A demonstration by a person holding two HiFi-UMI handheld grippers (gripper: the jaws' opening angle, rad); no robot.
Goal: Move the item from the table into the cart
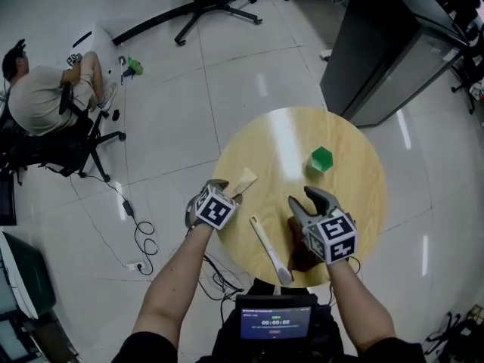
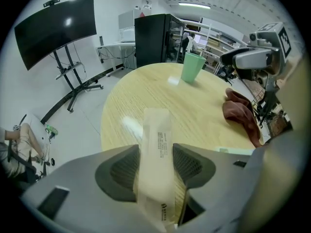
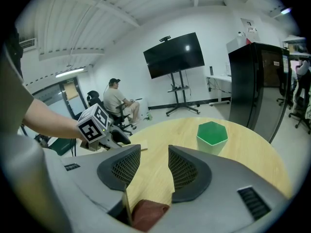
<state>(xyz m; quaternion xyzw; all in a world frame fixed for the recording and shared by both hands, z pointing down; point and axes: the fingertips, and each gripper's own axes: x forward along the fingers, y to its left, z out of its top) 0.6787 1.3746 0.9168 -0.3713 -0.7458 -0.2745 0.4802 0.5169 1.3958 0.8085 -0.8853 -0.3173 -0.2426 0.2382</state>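
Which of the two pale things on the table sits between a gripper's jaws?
The wide cream packet, between the left gripper's open jaws; the slim white spoon lies free.

Head view: from above the person, looking steeply down on the whole round desk (image 1: 355,203), with floor all around. Left gripper view: low and very close at the desk's left edge, facing across the top toward the green cup (image 2: 192,67) on the far side. Right gripper view: close above the near edge, facing far and left. All three share desktop and cup.
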